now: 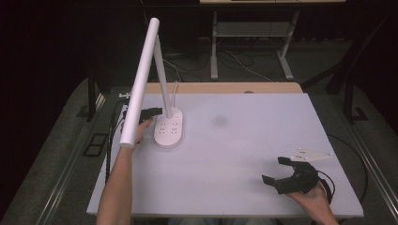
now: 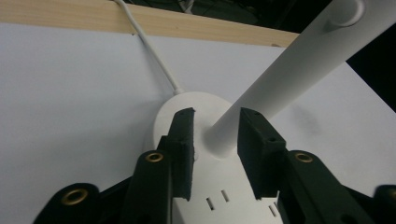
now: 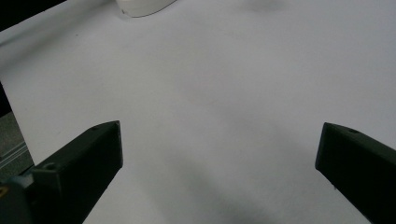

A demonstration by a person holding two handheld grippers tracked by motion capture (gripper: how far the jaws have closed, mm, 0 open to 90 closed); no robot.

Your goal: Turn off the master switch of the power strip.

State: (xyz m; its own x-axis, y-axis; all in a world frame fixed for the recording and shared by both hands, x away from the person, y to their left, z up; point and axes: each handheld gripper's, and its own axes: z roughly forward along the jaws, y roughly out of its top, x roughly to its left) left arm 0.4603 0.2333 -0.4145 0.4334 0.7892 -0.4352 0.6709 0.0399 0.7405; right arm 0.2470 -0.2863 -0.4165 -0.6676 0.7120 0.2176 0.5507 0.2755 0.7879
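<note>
One desk lamp (image 1: pixel 159 89) stands near the left edge of the table (image 1: pixel 244 140). It comprises one white base (image 1: pixel 168 131), one upright post (image 2: pixel 280 79) and one long tubular head (image 1: pixel 140 79). One white power cord (image 2: pixel 154 51) leaves the base toward the far edge. Two handheld grippers are present: one left gripper (image 2: pixel 215 140) at the lamp base, one right gripper (image 1: pixel 277 169) near the front right corner.

High view looks down over the whole table (image 1: pixel 244 140); left gripper view sits close on the lamp base (image 2: pixel 201 135), which the right gripper view catches far off.
</note>
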